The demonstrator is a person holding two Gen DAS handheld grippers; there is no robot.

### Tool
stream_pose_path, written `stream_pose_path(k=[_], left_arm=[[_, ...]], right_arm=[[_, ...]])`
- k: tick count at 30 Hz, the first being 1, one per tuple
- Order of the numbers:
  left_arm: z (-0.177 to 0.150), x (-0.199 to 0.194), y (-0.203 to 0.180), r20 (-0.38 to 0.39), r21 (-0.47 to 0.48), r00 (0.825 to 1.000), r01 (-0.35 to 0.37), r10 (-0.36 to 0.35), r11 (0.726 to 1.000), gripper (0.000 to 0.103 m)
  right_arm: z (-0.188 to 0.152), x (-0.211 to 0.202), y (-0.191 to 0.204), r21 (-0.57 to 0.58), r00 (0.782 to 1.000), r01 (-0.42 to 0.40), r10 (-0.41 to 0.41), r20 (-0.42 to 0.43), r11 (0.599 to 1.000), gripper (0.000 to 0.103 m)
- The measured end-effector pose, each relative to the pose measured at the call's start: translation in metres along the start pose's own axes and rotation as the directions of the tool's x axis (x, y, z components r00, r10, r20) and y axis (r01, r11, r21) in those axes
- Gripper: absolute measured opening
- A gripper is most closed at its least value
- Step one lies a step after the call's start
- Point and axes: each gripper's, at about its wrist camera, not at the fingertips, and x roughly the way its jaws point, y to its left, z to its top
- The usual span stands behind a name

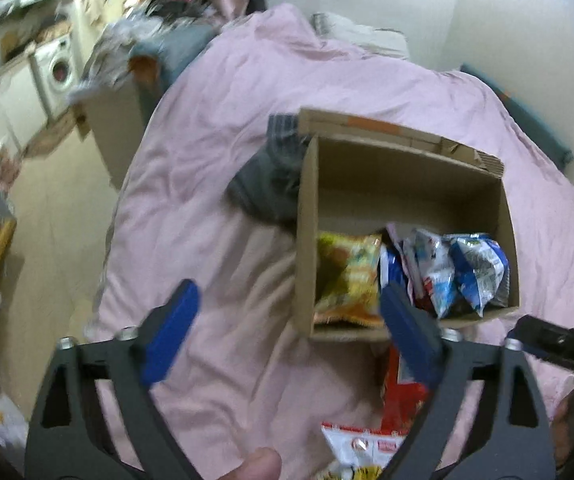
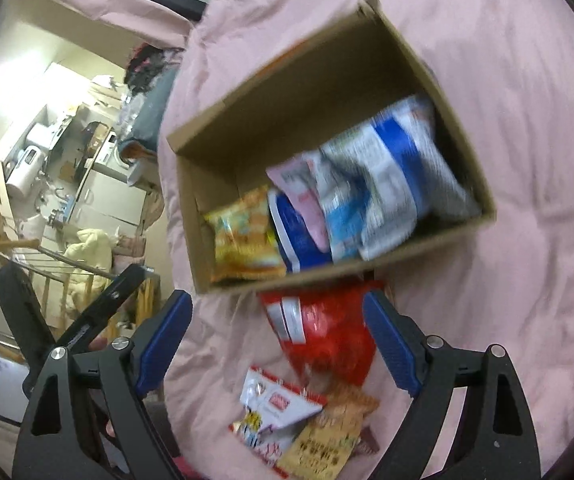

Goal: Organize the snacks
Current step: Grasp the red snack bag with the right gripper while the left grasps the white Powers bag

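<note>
An open cardboard box (image 1: 307, 216) (image 2: 191, 200) sits on a pink bed cover. Inside stand a yellow snack bag (image 1: 347, 276) (image 2: 243, 236) and several blue and white bags (image 1: 475, 272) (image 2: 387, 184). A red snack bag (image 2: 327, 328) (image 1: 399, 396) lies on the cover just in front of the box. A white packet (image 2: 275, 404) (image 1: 363, 444) and an orange packet (image 2: 327, 436) lie nearer still. My left gripper (image 1: 287, 336) is open and empty, above the cover at the box's near left corner. My right gripper (image 2: 279, 344) is open and empty, above the red bag.
The pink bed cover (image 1: 215, 160) (image 2: 507, 80) spreads around the box. A dark grey garment (image 1: 267, 184) lies against the box's far left side. Beyond the bed's left edge is a floor with a washing machine (image 1: 57, 66), cupboards and clutter (image 2: 67, 160).
</note>
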Motion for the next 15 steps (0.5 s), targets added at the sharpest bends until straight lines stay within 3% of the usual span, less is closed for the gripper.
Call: stream_pose_path(k=[6,10,15], left_arm=[[-0.036,0.003,0.013,-0.111,-0.005,0.993,-0.043,0.042,0.999,0.101],[-0.061,0.016,0.013,-0.223,0.063,0.973,-0.045,0.058,0.997,0.101],[-0.079,0.018,0.015,-0.26,0.083,0.965,-0.019,0.04,0.996,0.101]], right_arm=[[-0.017,0.037,-0.015,0.007,0.982,0.143,-0.141,-0.124,0.99,0.094],[-0.026,0.068,-0.015,-0.024,0.96,0.186,-0.187,-0.206,0.982,0.094],[-0.03,0.09,-0.006,-0.07,0.946,0.205,-0.216,-0.242,0.976,0.094]])
